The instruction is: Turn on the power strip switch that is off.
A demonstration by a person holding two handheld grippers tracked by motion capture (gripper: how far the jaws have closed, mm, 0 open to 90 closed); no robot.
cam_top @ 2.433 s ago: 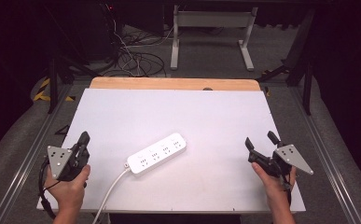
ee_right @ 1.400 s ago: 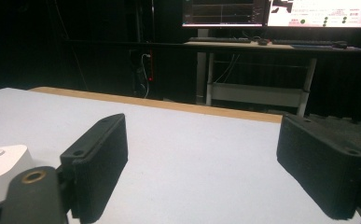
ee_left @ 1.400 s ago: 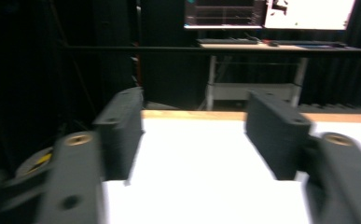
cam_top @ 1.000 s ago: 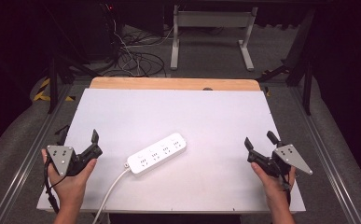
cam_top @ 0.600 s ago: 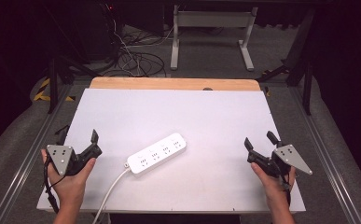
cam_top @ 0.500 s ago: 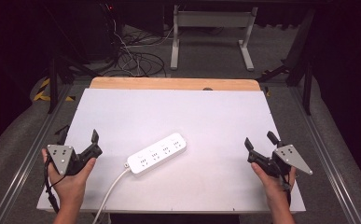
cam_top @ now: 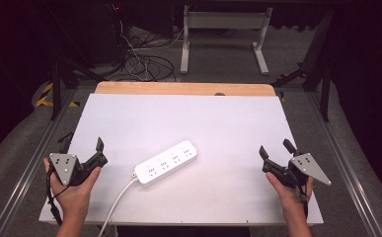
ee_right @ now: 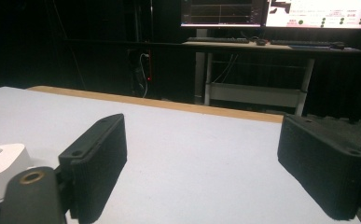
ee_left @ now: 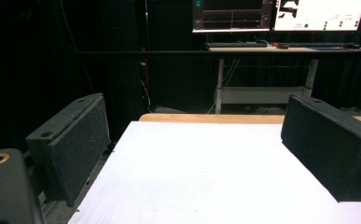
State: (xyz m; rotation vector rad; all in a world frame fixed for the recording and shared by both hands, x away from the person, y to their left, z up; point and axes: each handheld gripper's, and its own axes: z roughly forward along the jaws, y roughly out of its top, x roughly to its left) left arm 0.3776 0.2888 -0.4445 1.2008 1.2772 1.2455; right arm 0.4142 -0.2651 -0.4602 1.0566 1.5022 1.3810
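**A:** Black foam pads (ee_left: pixel 78 144) on the left gripper (cam_top: pixel 94 154) stand well spread, nothing between them; my read is they're held wide so either hand can drop straight over something without resetting.

**B:** Same on the right gripper (cam_top: pixel 273 157); jaws parted, bare white tabletop (ee_right: pixel 192 154) showing in the gap; it sits near the table's right edge, hand wrapped round the handle.

**A:** And the prize between them; a white power strip (cam_top: pixel 165 162) lies flat near the middle of the table, angled, sockets up, closer to the left hand but touching neither gripper.

**B:** Its white cord (cam_top: pixel 114 207) runs off the near edge toward the person; that angle likely just follows the cord's pull.

**A:** In the right gripper view you catch one end of the strip at the left edge, beside the jaw; so that hand is aimed past it, not at it.

**B:** Both hands parked low at the flanks, then; looks like a ready stance, reach not yet begun.
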